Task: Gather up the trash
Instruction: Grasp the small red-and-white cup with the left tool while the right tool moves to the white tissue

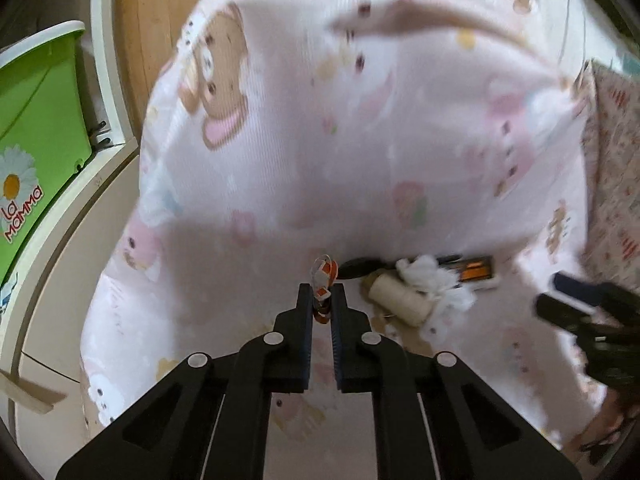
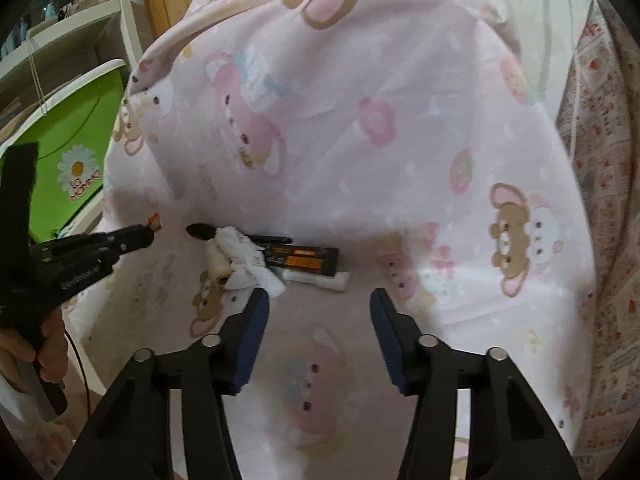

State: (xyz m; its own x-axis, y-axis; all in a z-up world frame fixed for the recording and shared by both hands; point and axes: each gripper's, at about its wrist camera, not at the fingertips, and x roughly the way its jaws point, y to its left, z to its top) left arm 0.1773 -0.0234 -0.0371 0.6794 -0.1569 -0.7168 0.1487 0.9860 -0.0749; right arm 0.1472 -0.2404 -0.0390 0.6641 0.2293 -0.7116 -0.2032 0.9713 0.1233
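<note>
Pink bedsheet (image 2: 400,184) printed with bears, rabbits and flowers, spread over a bed, wrinkled, rising in a big fold toward the back. Green plastic bin (image 1: 36,120) with white rim and daisy logo, lettering "La Mamma", at left beside the bed. White furniture edge (image 1: 112,80) just behind the bin; white shelving (image 2: 60,40) farther back at upper left, contents too blurred to tell. Wooden panel (image 1: 148,20) behind the sheet at upper left. Floral patterned fabric (image 2: 608,200), red on cream, along the right edge next to the sheet. Thin cord (image 2: 36,76) hanging in front of the shelving.
</note>
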